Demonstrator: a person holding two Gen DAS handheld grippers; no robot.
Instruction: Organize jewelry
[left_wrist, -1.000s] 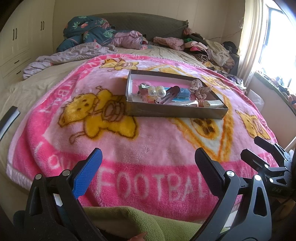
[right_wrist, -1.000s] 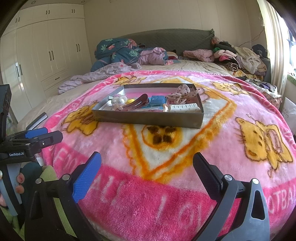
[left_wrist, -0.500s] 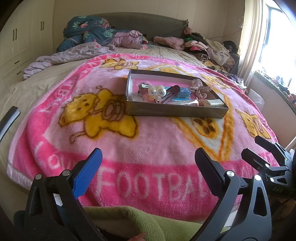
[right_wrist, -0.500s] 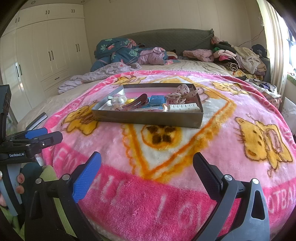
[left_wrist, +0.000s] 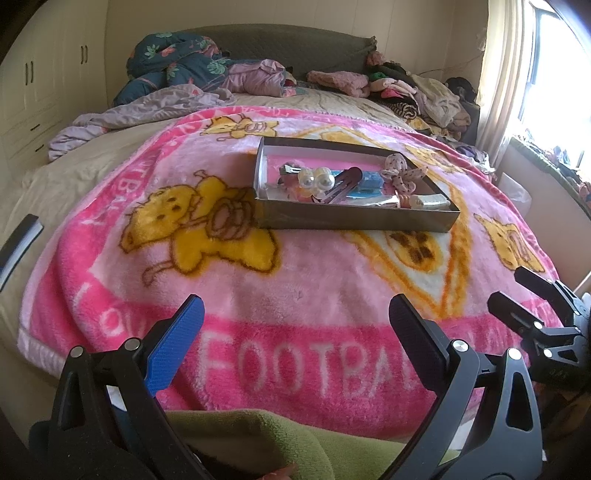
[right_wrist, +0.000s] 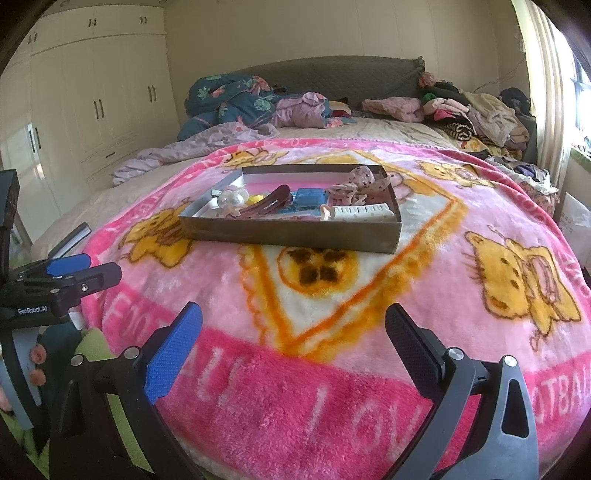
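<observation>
A shallow brown cardboard tray (left_wrist: 354, 219) (right_wrist: 288, 234) sits on the pink blanket in mid-bed. It holds hair accessories: a pearl clip (left_wrist: 314, 177) (right_wrist: 231, 199), a dark red clip (left_wrist: 341, 184) (right_wrist: 271, 203), a blue piece (left_wrist: 371, 181) (right_wrist: 309, 197), a dotted bow (left_wrist: 400, 171) (right_wrist: 356, 188) and a white comb (left_wrist: 430, 201) (right_wrist: 360, 213). My left gripper (left_wrist: 295, 321) is open and empty, well short of the tray. My right gripper (right_wrist: 293, 326) is open and empty too. The right gripper also shows at the left view's right edge (left_wrist: 528, 295); the left gripper also shows at the right view's left edge (right_wrist: 74, 271).
A pink cartoon blanket (left_wrist: 295, 266) (right_wrist: 406, 295) covers the bed. Piled clothes and bedding (left_wrist: 207, 74) (right_wrist: 461, 107) lie near the headboard. Wardrobes (right_wrist: 92, 92) stand at left, a window (left_wrist: 546, 66) at right. A green cloth (left_wrist: 258, 439) lies at the near edge.
Both views have shifted very slightly; the tray sits a little lower in each. Both grippers stay open and empty.
</observation>
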